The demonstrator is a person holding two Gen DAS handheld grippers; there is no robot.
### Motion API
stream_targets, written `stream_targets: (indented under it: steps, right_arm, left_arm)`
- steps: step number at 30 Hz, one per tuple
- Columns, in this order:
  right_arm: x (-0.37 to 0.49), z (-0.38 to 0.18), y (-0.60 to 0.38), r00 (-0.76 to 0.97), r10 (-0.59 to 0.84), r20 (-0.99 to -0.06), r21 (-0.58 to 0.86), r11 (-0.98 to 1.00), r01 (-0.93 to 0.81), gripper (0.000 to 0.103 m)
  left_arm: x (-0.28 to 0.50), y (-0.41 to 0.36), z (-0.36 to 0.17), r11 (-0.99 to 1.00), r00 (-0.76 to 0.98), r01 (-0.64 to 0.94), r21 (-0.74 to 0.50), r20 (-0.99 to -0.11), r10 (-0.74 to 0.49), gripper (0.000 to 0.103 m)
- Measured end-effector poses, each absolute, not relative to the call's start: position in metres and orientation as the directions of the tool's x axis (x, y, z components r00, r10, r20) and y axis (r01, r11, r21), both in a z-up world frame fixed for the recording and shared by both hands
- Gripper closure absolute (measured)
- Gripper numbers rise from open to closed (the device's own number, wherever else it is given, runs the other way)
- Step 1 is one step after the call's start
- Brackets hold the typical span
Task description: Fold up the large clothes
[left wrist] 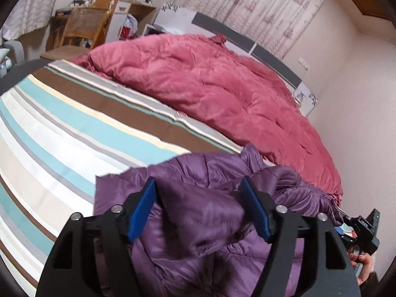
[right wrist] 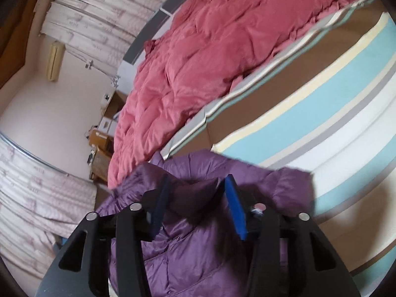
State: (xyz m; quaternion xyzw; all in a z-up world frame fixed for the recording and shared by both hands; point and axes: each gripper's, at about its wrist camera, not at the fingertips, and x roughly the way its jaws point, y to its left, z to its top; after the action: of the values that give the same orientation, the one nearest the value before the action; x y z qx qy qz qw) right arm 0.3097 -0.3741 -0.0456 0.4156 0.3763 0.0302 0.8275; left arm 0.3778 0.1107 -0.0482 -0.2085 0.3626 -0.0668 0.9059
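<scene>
A purple quilted puffer jacket (left wrist: 198, 225) lies bunched on the striped bed cover (left wrist: 74, 128). My left gripper (left wrist: 198, 210) has its blue pads wide apart, with a raised fold of the jacket between them. In the right wrist view the jacket (right wrist: 198, 247) fills the lower middle. My right gripper (right wrist: 198, 205) is also open, with a jacket fold rising between its blue pads. The right gripper's body and the hand holding it show at the lower right of the left wrist view (left wrist: 363, 230).
A crumpled pink duvet (left wrist: 210, 86) covers the far half of the bed, against the dark headboard (left wrist: 247, 39). A wicker chair (left wrist: 81, 24) and desk stand beyond the bed. Curtains (right wrist: 99, 7) and boxes (right wrist: 104, 136) line the wall.
</scene>
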Motion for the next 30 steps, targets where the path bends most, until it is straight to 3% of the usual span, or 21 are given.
stream_targets:
  steps: [2,5,10,15,20,23,25,30]
  right_arm:
    - [0.308,-0.034,-0.371,0.713,0.318,-0.624,0.654,0.713,0.254,0.057]
    - [0.304,-0.021,-0.361,0.72,0.288,-0.631,0.603,0.766,0.222,0.057]
    - [0.305,-0.01,-0.329,0.713,0.256,-0.653,0.489,0.861,0.139,0.057]
    - [0.325,-0.016,-0.275,0.658,0.175,-0.732,0.246,0.969,0.016,0.057]
    - [0.358,-0.04,-0.247,0.597,0.079,-0.799,0.087,0.996,-0.016,0.057]
    - [0.378,-0.058,-0.247,0.578,0.046,-0.815,0.053,0.999,-0.003,0.057]
    - [0.385,-0.068,-0.25,0.585,0.056,-0.809,0.077,0.997,0.011,0.057]
    - [0.382,-0.078,-0.245,0.641,0.034,-0.767,0.075,0.997,0.037,0.056]
  left_arm:
    - [0.373,0.111,-0.04,0.927,0.76,-0.046,-0.372,-0.616,-0.209,0.03]
    - [0.359,0.117,-0.027,0.939,0.816,-0.128,-0.318,-0.572,-0.083,0.02]
    - [0.343,0.104,-0.018,0.958,0.846,-0.093,-0.271,-0.528,-0.067,0.019]
    - [0.356,0.046,-0.031,0.994,0.773,0.087,-0.062,-0.625,-0.107,0.019]
    - [0.395,-0.002,-0.065,0.973,0.667,0.196,0.126,-0.744,-0.038,0.027]
    - [0.408,-0.005,-0.076,0.979,0.645,0.174,0.107,-0.764,-0.031,0.025]
    - [0.418,0.004,-0.088,0.988,0.614,0.153,0.033,-0.786,-0.069,0.017]
    - [0.419,0.013,-0.103,0.989,0.636,0.14,-0.045,-0.762,-0.124,0.014]
